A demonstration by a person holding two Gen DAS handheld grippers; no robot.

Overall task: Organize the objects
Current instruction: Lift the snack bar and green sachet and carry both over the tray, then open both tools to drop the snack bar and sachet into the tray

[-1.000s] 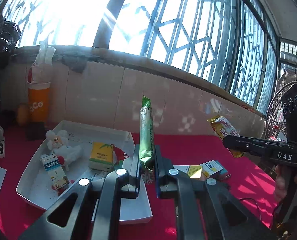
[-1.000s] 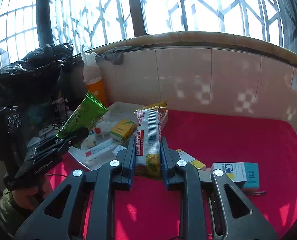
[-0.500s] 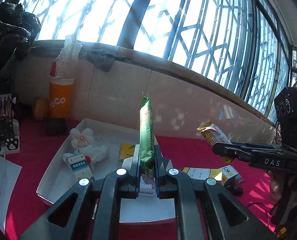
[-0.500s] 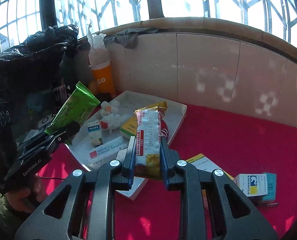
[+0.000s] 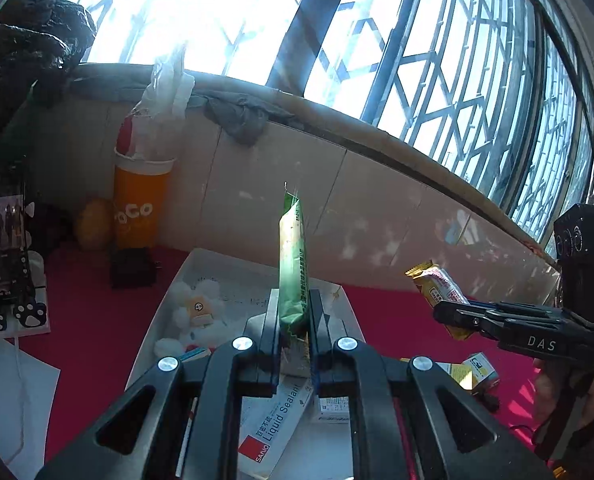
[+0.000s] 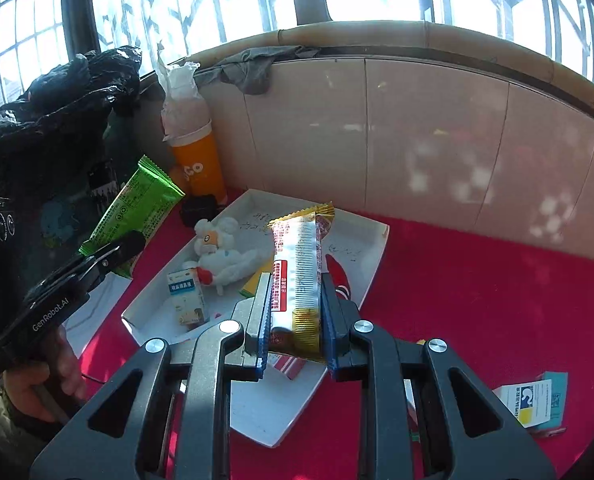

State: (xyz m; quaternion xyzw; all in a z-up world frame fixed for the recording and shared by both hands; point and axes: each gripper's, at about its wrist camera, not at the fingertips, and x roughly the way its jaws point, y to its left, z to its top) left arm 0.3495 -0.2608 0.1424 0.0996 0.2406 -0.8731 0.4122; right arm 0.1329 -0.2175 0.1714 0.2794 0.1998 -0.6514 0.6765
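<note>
Both claws loaded, mid-carry. Left claw (image 5: 293, 336) is clamped on a green foil snack packet (image 5: 292, 256), held upright on edge above the near end of the white rectangular cardboard tray (image 5: 153, 336). Right claw (image 6: 295, 316) is closed tight on a yellow-and-white wrapped snack bar (image 6: 297, 268), also upright, over the tray's right half.

Progress, judged: partway. Already in the tray: white plush toy (image 6: 225, 252), small blue-and-white medicine box (image 6: 187, 298), yellow box mostly hidden behind the right claw, and a white "Liquid Sealant" box (image 5: 275, 420). The two packets are not yet released. Left out on the red cloth table (image 6: 477, 264): a blue-white-yellow carton (image 6: 531, 404) at the right, plus a small yellow-blue box (image 5: 479, 368) and a flat yellow one beside it. So roughly three pieces to collect after these two drops.

Around: orange paper cup (image 5: 139, 208) stuffed with a plastic bag at the tiled wall, a small black block in front of it, black garbage bag (image 6: 53, 112) at left, grey rag on the sill.

In the way: tray is getting crowded, plush and boxes fill the far part; free floor is mostly at the near corner. The two claws are near each other over it, so drops likely need doing one at a time.
</note>
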